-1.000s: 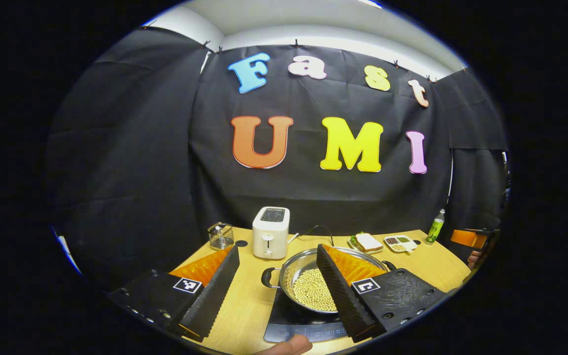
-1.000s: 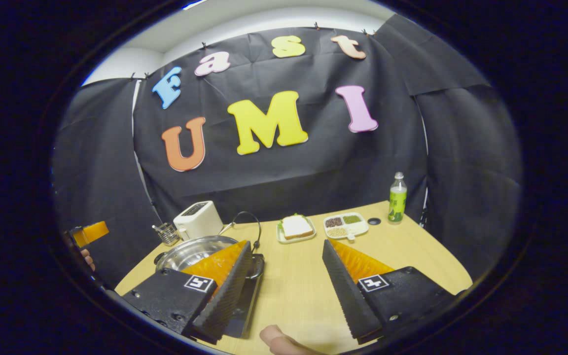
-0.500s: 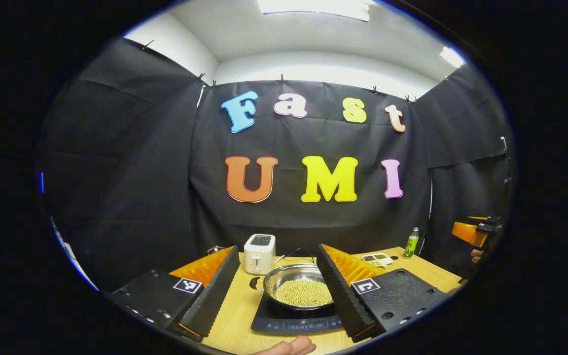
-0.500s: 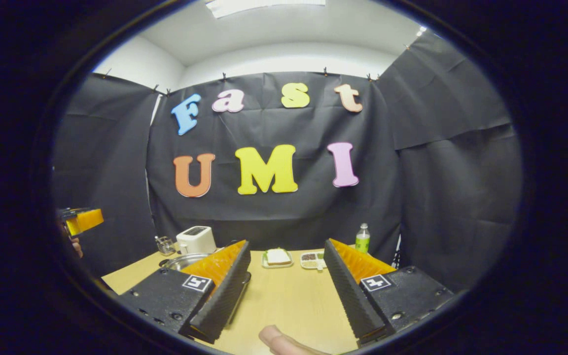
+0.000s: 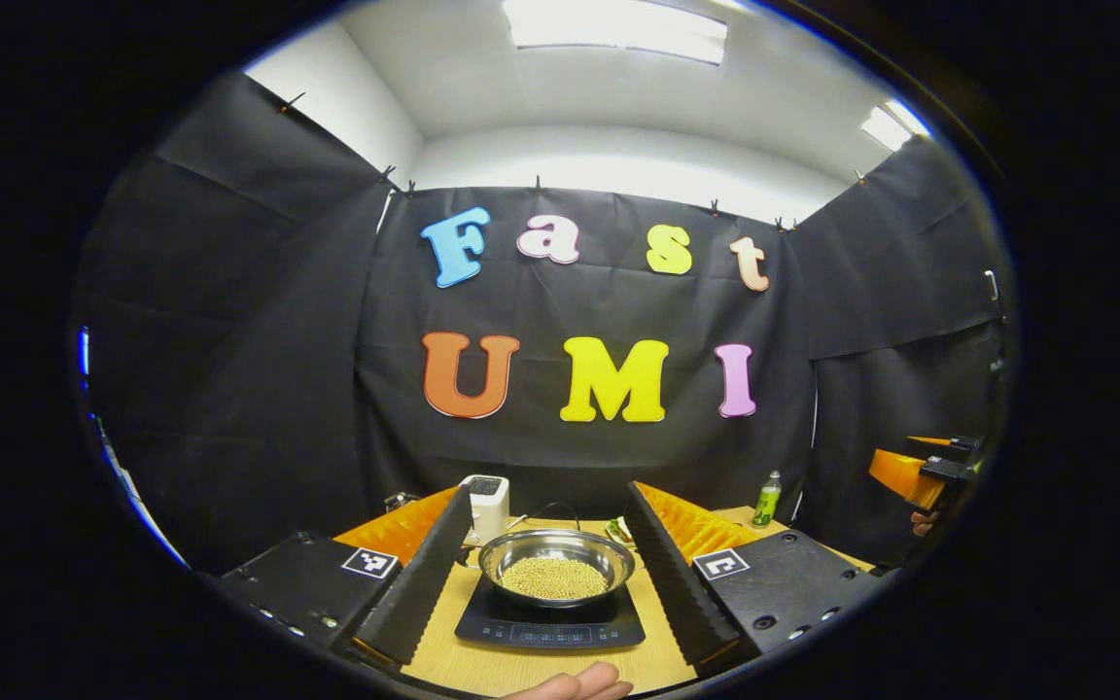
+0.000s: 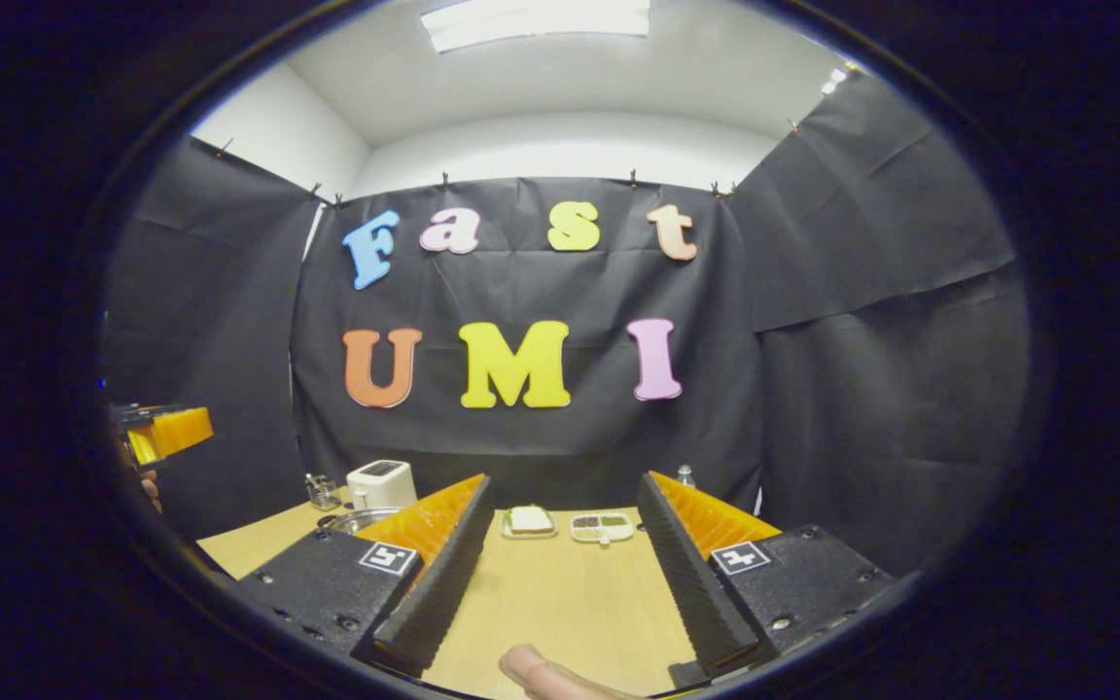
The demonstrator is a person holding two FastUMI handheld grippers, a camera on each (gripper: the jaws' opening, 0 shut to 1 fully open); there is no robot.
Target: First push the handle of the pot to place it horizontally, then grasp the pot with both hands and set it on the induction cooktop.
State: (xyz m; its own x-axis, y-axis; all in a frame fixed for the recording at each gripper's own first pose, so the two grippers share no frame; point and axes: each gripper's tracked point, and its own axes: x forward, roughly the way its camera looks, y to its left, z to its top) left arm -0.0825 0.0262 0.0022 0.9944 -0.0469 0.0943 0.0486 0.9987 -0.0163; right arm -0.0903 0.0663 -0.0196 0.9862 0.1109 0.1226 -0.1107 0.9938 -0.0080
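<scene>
The steel pot (image 5: 556, 564), with pale beans in it, sits on the black induction cooktop (image 5: 550, 627) on the wooden table. My left gripper (image 5: 548, 489) is open and held back from the pot, which shows between its fingers without touching them. Its left finger hides most of the pot's left handle. My right gripper (image 6: 564, 480) is also open, over bare table to the right of the pot, with nothing between its fingers. The pot's rim (image 6: 358, 518) peeks out behind that gripper's left finger. Each gripper appears at the edge of the other's view: right gripper (image 5: 920, 472), left gripper (image 6: 166, 433).
A white toaster (image 5: 487, 496) stands behind the pot, with a glass cup (image 6: 320, 491) beside it. A plate with a sandwich (image 6: 529, 521), a divided dish (image 6: 601, 527) and a green bottle (image 5: 767, 498) sit at the back of the table (image 6: 560, 593). A thumb (image 6: 541, 671) shows at the bottom.
Both grippers have drawn back and away from the pot, staying open. The pot has stayed on the cooktop and now looks smaller and farther off.
</scene>
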